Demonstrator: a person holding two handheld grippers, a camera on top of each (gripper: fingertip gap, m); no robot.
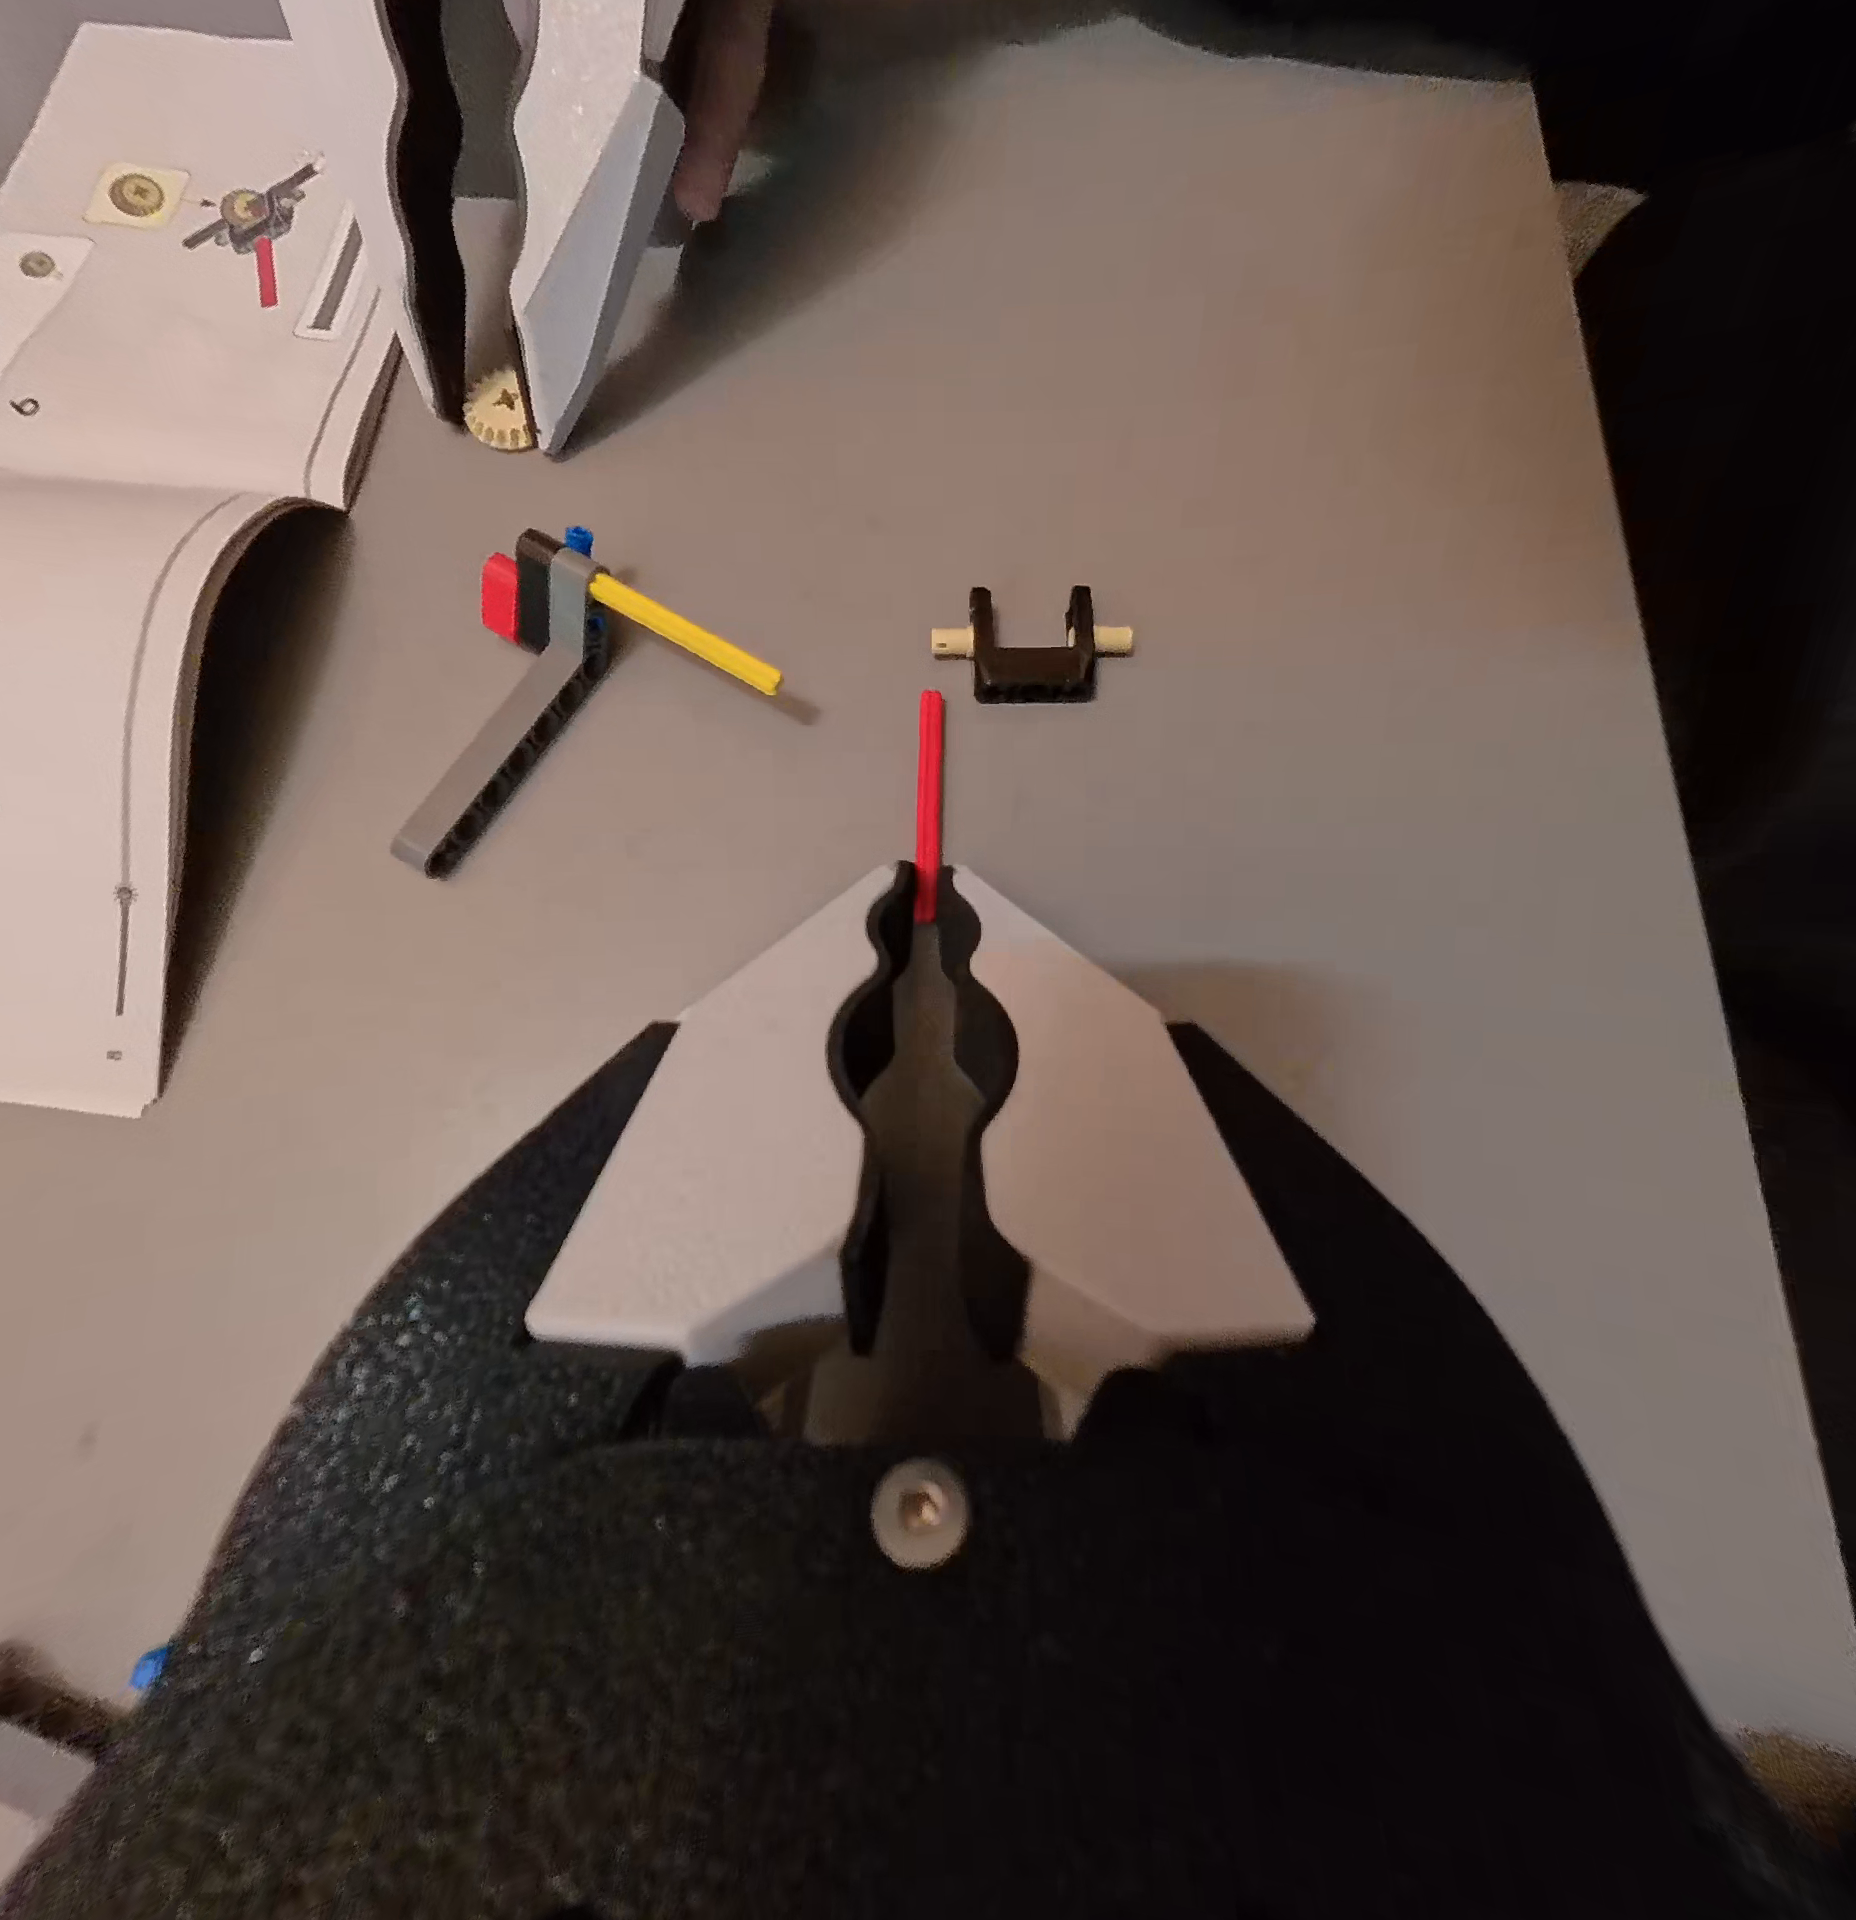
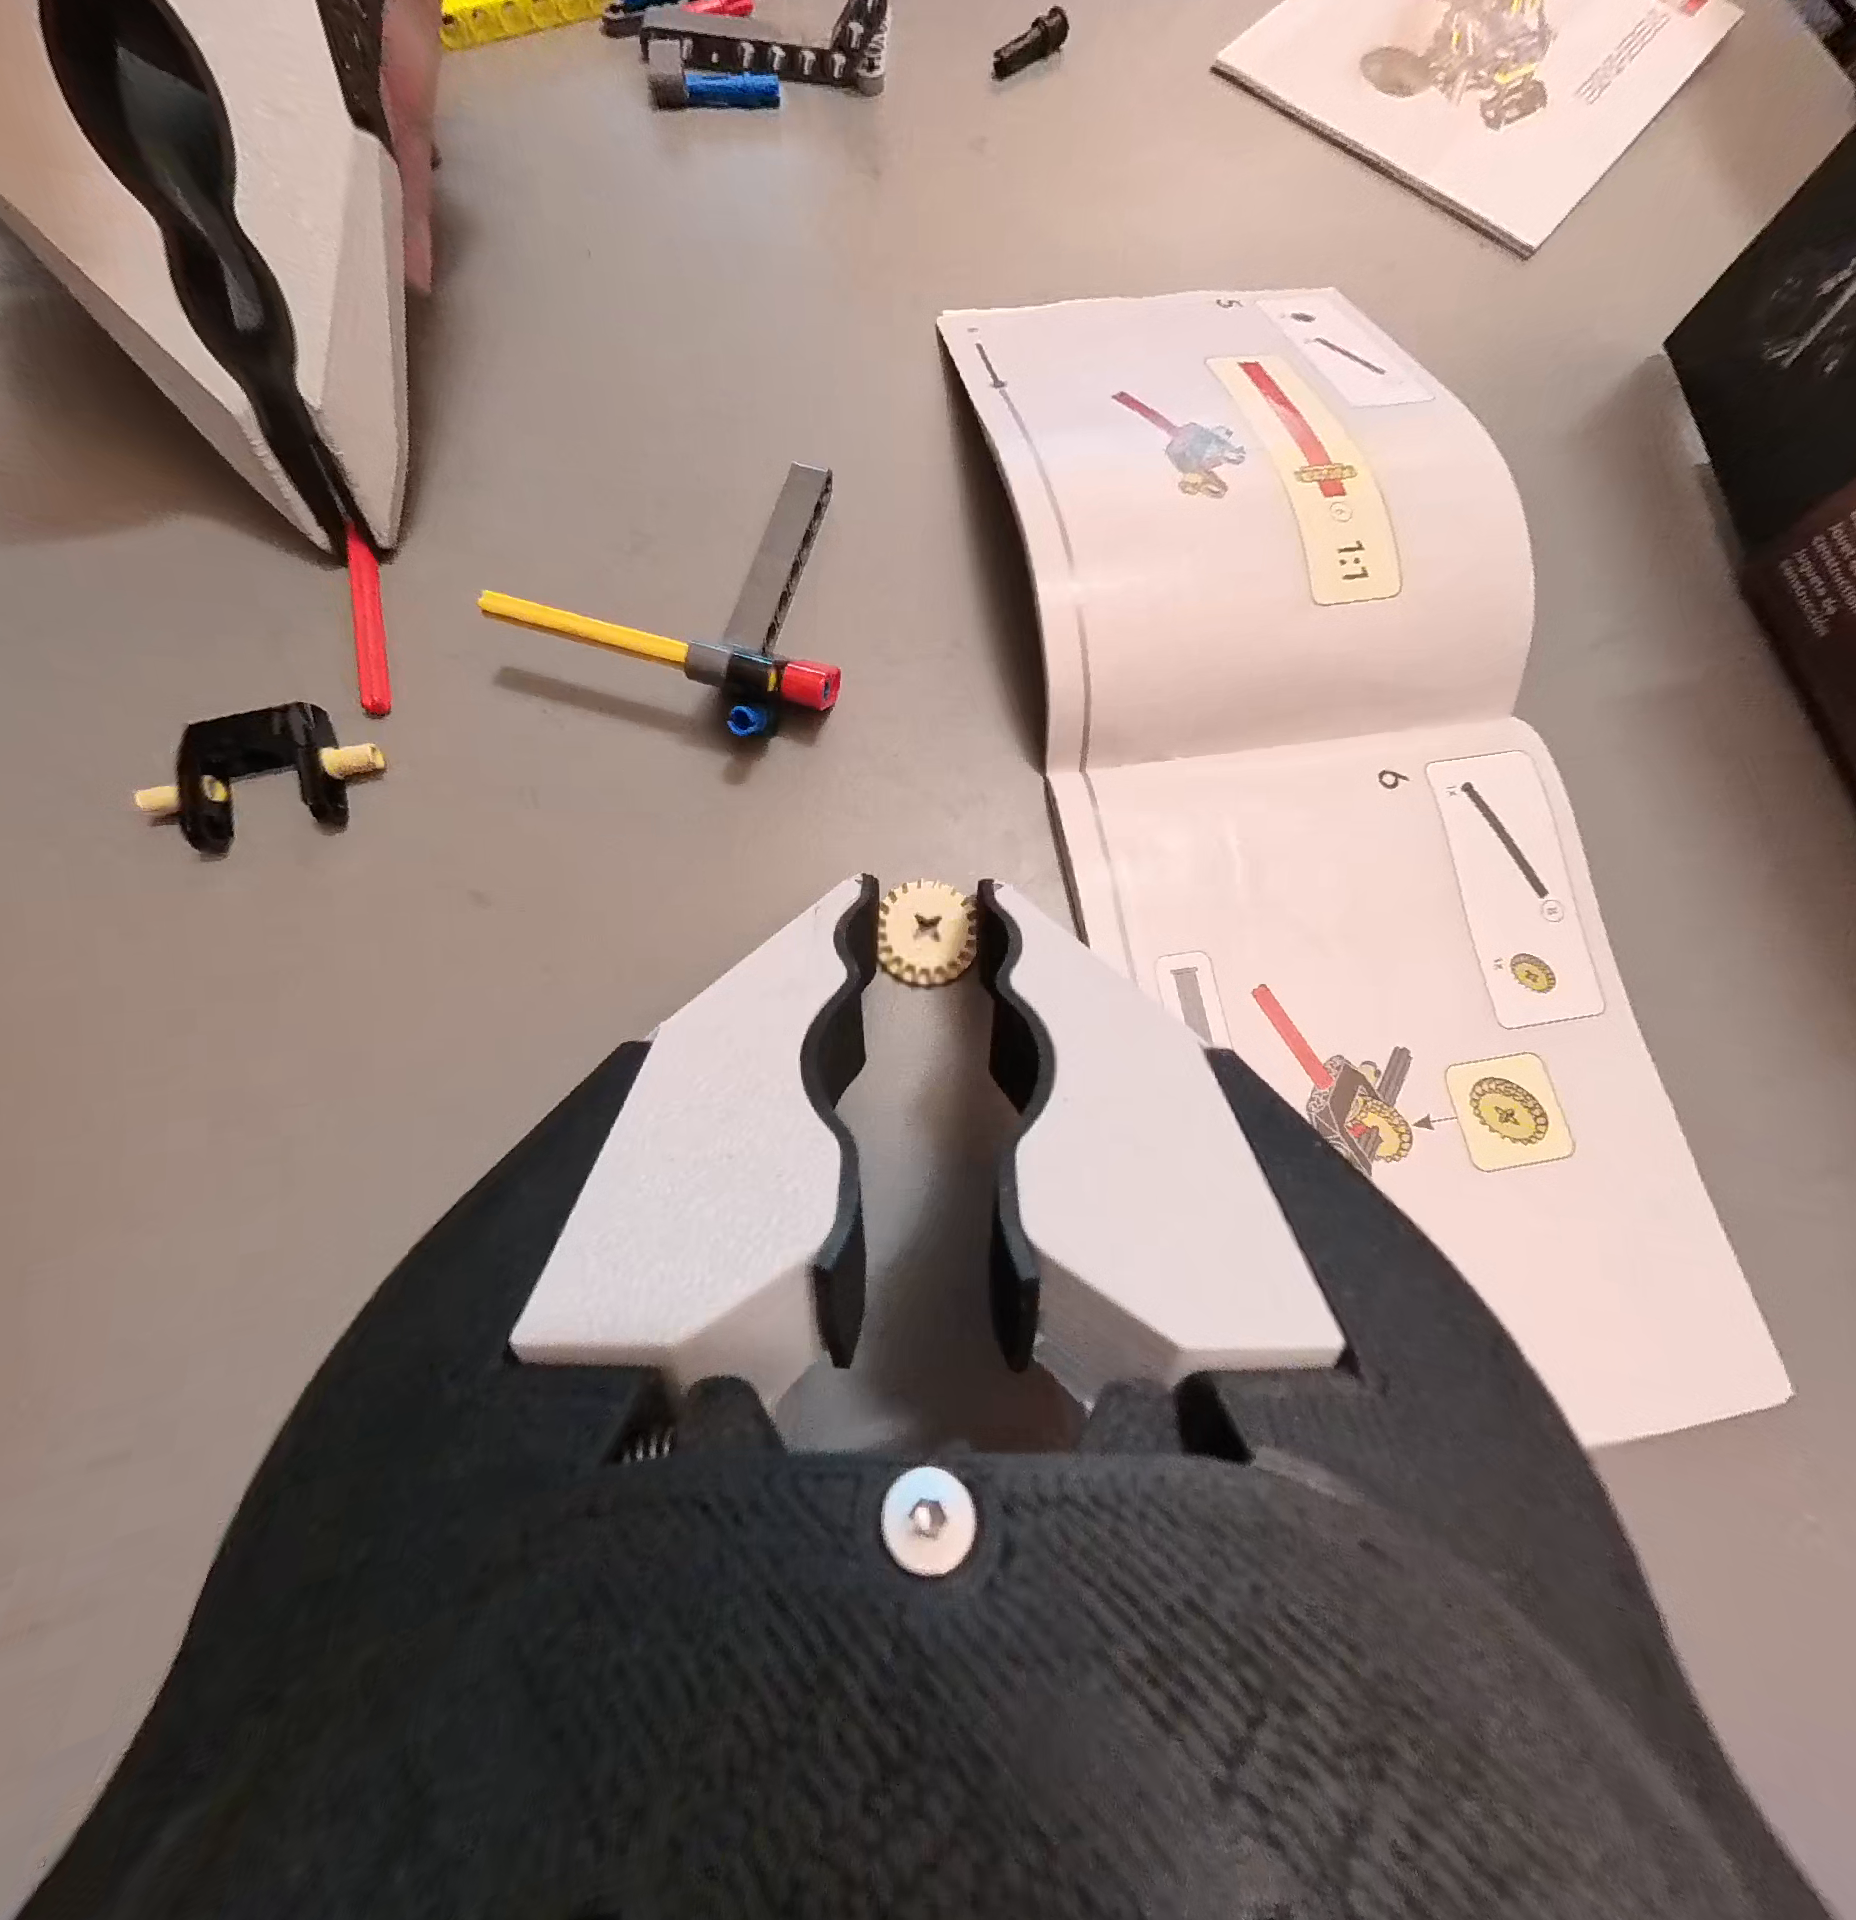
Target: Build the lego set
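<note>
My left gripper (image 1: 929,878) is shut on a red axle (image 1: 930,790) that sticks forward from its tips toward a black U-shaped piece with tan pins (image 1: 1033,649). My right gripper (image 2: 924,904) is shut on a tan gear (image 2: 926,930). In the left wrist view the right gripper (image 1: 503,431) and its gear (image 1: 500,414) are at the upper left. In the right wrist view the left gripper (image 2: 347,540) holds the red axle (image 2: 369,634) above the black piece (image 2: 259,774). A grey beam with a yellow axle and red bush (image 1: 550,665) lies on the table; it also shows in the right wrist view (image 2: 758,623).
An open instruction booklet (image 2: 1319,831) lies to the right of my right gripper, and shows at the left in the left wrist view (image 1: 124,520). Loose parts (image 2: 737,52), a second booklet (image 2: 1475,114) and a dark box (image 2: 1797,416) sit farther off. The grey table (image 1: 1215,416) ends at the right.
</note>
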